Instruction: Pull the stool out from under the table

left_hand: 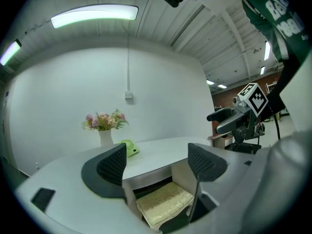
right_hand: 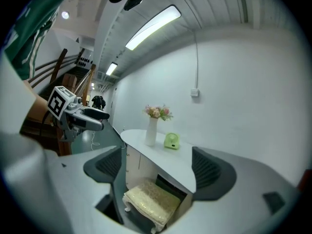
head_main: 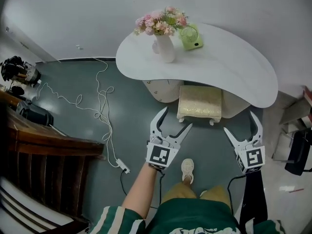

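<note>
1. Head view: holding the left gripper (head_main: pixel 175 120) out low in front, on a bare arm (head_main: pixel 141 184) with a green sleeve. Jaws wide apart, gripping nothing. Same with the right gripper (head_main: pixel 240 122): out in front, jaws wide apart, nothing in them. Both aimed at the stool (head_main: pixel 200 103), one near each front corner. Yellow cushion, back part tucked under the near edge of the white table (head_main: pixel 234 67), front part sticking out. On the table, a white vase (head_main: pixel 165 48) of pink flowers (head_main: pixel 161 21) and a small green fan (head_main: pixel 191 37). On the grey floor to the left, a loose white cord (head_main: pixel 100 106) and a dark wooden chair (head_main: pixel 48 165). Just behind the grippers, a pale shoe (head_main: pixel 187 169).

2. Left gripper view: left gripper (left_hand: pixel 160 162) held level, jaws far apart and empty. Down between them, but further off, the stool (left_hand: pixel 163 204) under the table (left_hand: pixel 161 152). Off to the right, the right gripper (left_hand: pixel 241 113).

3. Right gripper view: right gripper (right_hand: pixel 158 166) tipped a little down, jaws far apart and empty. Below, further off, the stool (right_hand: pixel 148 201) under the table (right_hand: pixel 165 162). To the left, the left gripper (right_hand: pixel 73 113).
</note>
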`<state>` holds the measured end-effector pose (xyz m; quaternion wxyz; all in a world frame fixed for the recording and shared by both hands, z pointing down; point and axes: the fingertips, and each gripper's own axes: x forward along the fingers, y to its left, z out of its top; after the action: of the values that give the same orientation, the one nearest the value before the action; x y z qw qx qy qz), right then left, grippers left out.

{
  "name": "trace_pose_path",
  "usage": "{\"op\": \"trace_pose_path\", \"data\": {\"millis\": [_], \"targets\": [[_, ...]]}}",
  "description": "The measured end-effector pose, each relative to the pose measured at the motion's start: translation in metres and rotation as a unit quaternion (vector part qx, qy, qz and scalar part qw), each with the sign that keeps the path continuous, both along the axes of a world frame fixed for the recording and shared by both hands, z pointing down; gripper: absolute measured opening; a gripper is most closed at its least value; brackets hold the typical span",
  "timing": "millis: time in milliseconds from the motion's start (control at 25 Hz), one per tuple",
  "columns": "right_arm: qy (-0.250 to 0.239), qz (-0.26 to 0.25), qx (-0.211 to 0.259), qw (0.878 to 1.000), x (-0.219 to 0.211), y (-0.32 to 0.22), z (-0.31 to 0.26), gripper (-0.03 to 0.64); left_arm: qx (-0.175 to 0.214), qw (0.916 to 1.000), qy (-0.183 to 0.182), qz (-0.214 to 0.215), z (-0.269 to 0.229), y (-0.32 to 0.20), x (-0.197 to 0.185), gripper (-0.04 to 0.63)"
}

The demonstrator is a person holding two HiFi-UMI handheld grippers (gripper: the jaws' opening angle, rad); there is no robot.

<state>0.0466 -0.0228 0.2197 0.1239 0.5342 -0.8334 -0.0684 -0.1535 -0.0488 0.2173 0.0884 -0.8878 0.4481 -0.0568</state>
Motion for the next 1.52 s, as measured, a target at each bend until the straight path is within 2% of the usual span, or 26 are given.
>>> {"op": "trace_pose_path", "data": {"millis": [200,440,640,800,960,1240,1520], "targets": [[0.0,0.006,-0.014,1.0,-0.007,-0.027,0.032,0.463,-0.001,0.9999,-0.004,-0.012,0.031,-0.036,-0.005,0.399],[-0.006,0.008,-0.049,0.999,-0.019,-0.058,0.112,0.459,-0.041,0.9991,-0.001,-0.014,0.105,-0.074,0.0,0.399],[-0.012,0.033,-0.076,0.997,-0.002,-0.081,0.2,0.468,-0.079,0.9965,-0.002,-0.028,0.19,-0.102,0.002,0.399],[-0.014,0.043,-0.093,0.995,0.022,-0.106,0.272,0.474,-0.116,0.9929,-0.007,-0.026,0.262,-0.122,0.016,0.399],[-0.015,0.06,-0.117,0.991,0.042,-0.124,0.341,0.479,-0.146,0.9886,-0.028,-0.02,0.331,-0.134,0.026,0.407],[-0.008,0.066,-0.144,0.987,0.058,-0.153,0.43,0.509,-0.189,0.9791,-0.061,-0.041,0.434,-0.16,0.027,0.417],[-0.001,0.064,-0.169,0.984,0.075,-0.175,0.517,0.519,-0.218,0.9722,-0.059,-0.06,0.529,-0.183,0.02,0.431]]}}
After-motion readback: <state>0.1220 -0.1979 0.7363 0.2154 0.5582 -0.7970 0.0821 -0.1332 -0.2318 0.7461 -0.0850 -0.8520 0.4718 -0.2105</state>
